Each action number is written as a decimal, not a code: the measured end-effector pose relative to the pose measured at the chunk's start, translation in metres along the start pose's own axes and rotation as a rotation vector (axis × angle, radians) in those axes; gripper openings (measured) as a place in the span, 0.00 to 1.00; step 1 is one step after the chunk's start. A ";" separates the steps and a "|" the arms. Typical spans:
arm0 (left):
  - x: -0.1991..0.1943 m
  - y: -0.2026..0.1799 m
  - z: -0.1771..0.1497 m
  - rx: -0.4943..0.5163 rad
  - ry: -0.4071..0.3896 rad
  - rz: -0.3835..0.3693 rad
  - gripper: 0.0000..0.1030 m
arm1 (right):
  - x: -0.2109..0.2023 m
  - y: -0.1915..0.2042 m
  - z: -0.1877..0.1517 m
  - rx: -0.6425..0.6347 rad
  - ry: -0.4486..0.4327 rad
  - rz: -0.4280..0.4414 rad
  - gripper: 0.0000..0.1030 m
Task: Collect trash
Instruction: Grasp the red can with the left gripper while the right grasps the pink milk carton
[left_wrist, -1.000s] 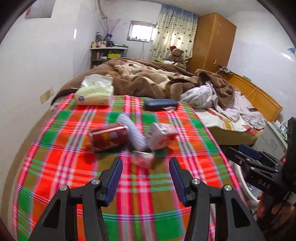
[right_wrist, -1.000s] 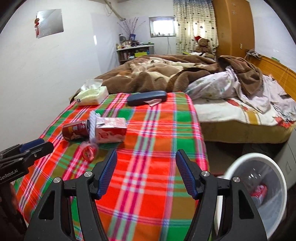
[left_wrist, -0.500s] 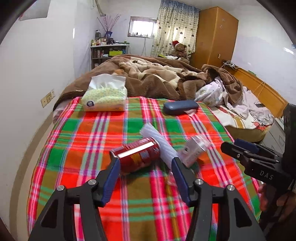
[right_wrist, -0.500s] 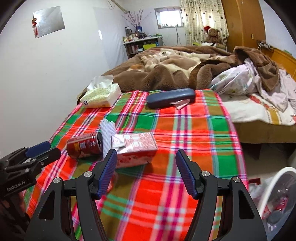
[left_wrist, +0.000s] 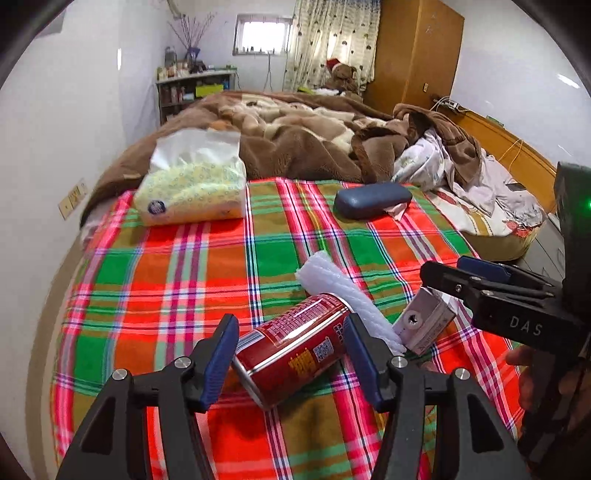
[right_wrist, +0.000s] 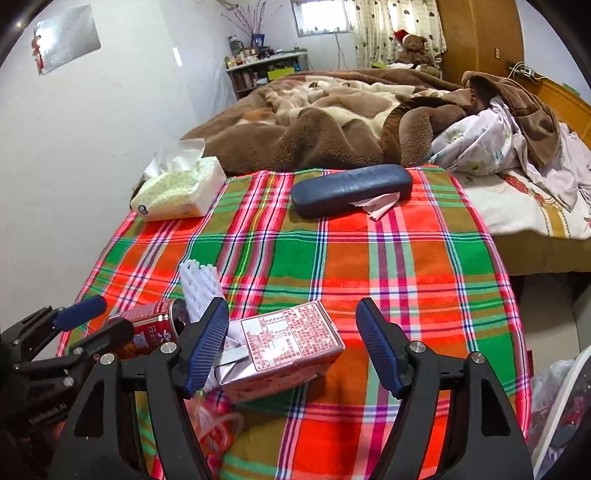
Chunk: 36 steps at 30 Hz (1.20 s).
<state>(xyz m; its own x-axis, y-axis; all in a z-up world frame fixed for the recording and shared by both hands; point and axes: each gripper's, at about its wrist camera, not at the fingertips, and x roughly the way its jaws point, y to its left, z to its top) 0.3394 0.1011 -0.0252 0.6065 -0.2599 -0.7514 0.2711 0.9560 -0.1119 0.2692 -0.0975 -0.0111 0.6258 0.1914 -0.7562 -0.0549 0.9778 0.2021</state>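
Note:
A red drink can (left_wrist: 291, 354) lies on its side on the plaid cloth (left_wrist: 184, 280), between the fingers of my left gripper (left_wrist: 290, 341), which is open around it. A white foam sleeve (left_wrist: 343, 291) rests against the can's far side. In the right wrist view a red-and-white drink carton (right_wrist: 284, 343) lies between the fingers of my right gripper (right_wrist: 291, 328), whose jaws are opening; the right pad stands clear of the carton. A crumpled pink-red wrapper (right_wrist: 214, 424) lies just below the carton. The can (right_wrist: 155, 325) shows at left there.
A tissue pack (left_wrist: 192, 192) and a blue glasses case (left_wrist: 373, 199) lie at the cloth's far end, before a heap of brown blanket (left_wrist: 295, 140). A white bin (right_wrist: 554, 424) with trash stands on the floor at the right. A wall runs along the left.
Both grippers have come forward and down over the bed. The can now sits between the left fingers and the carton between the right fingers. The right jaws have widened.

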 end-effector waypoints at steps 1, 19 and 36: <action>0.004 0.001 0.000 0.001 0.008 0.008 0.57 | 0.003 0.001 0.002 0.001 0.010 0.008 0.71; 0.027 0.002 -0.016 -0.003 0.095 -0.031 0.62 | -0.011 -0.014 -0.015 -0.051 0.083 0.032 0.73; 0.020 0.010 -0.025 -0.075 0.090 -0.029 0.58 | 0.008 -0.019 0.000 0.212 0.120 0.024 0.73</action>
<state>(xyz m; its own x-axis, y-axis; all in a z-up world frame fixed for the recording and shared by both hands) 0.3351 0.1086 -0.0576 0.5287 -0.2777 -0.8021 0.2287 0.9566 -0.1805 0.2752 -0.1149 -0.0211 0.5283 0.2352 -0.8158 0.1040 0.9357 0.3371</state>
